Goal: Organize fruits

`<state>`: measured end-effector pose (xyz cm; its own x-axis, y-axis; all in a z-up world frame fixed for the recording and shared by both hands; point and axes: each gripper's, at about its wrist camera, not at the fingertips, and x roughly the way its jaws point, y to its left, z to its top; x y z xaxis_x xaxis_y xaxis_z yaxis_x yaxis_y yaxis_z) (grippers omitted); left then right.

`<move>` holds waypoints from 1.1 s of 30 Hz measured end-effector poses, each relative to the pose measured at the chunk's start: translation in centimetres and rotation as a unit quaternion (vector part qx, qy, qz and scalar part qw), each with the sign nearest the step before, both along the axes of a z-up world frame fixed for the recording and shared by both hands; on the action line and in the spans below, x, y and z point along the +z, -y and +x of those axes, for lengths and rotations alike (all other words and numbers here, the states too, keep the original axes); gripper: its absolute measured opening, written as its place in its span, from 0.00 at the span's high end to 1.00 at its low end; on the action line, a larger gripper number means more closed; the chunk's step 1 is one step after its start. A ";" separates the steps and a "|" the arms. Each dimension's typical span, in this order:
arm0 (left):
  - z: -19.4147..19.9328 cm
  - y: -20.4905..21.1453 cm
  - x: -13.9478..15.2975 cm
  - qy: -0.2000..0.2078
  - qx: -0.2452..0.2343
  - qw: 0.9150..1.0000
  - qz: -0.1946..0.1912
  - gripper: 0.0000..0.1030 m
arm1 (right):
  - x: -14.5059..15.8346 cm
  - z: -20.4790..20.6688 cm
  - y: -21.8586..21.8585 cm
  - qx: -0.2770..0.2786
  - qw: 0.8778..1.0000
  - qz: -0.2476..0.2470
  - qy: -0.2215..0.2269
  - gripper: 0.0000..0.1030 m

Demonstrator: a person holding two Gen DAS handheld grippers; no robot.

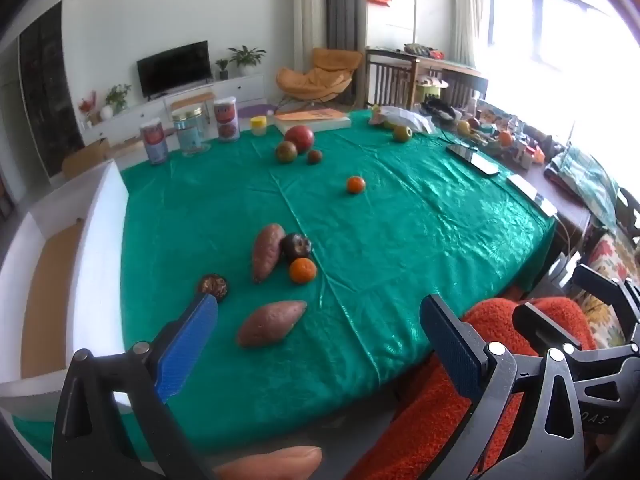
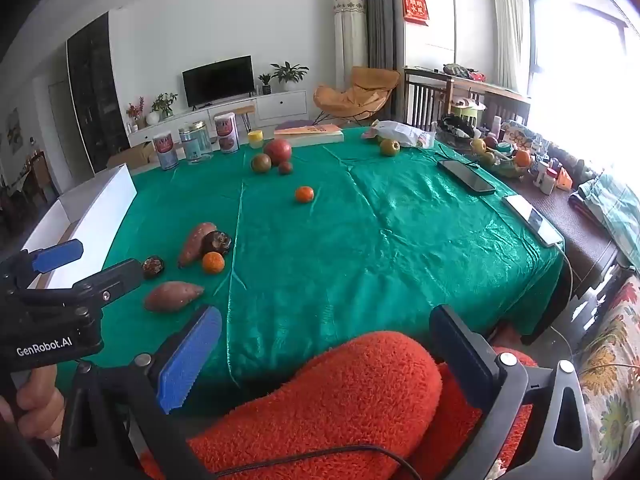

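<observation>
An orange fleece-covered knee [image 2: 340, 392] is seen nearest. Both the left gripper [image 1: 320, 344] and right gripper [image 2: 326, 356] are held wide open, empty, above the green-clothed surface [image 1: 400, 240] of scattered fruit.

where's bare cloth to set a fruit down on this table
The widest bare stretch of green cloth lies between the lone orange and the phones by the right edge. The near-left corner is crowded with sweet potatoes; the far edge holds cans and apples.
</observation>
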<state>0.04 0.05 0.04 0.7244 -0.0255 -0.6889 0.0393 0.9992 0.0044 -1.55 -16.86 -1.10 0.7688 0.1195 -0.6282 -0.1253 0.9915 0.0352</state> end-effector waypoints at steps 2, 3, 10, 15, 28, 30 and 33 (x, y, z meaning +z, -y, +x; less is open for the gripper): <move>0.1 0.1 0.0 -0.002 0.000 1.000 -0.005 0.01 | -0.1 0.0 -0.1 0.000 1.000 0.002 -0.001 0.00; 0.3 0.2 0.0 -0.004 0.001 1.000 -0.005 0.01 | -0.1 0.0 -0.1 0.000 1.000 0.003 -0.001 0.00; -0.5 -0.1 0.4 0.020 -0.009 1.000 -0.022 0.01 | -0.3 -0.3 -0.7 0.004 1.000 -0.005 0.000 0.00; -0.4 0.0 0.2 0.013 -0.014 0.999 -0.029 0.01 | -0.1 -0.4 -0.9 0.009 1.000 -0.009 -0.001 0.00; -0.4 -0.5 0.1 0.011 -0.005 0.999 -0.043 0.01 | 0.1 -0.5 -0.5 0.004 1.000 -0.003 0.001 0.00; -0.4 -0.6 0.0 0.011 -0.005 0.999 -0.043 0.01 | 0.0 -0.5 -0.4 0.002 1.000 -0.002 -0.001 0.00; -0.3 -0.5 -0.1 0.007 -0.005 0.999 -0.044 0.01 | -0.2 -0.4 -0.3 0.002 1.000 0.001 -0.006 0.00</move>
<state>-0.22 0.57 -0.01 0.7334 -0.0930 -0.6734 0.0505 0.9953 -0.0825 -1.90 -16.54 -1.26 0.7607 0.1242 -0.6372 -0.1287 0.9909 0.0394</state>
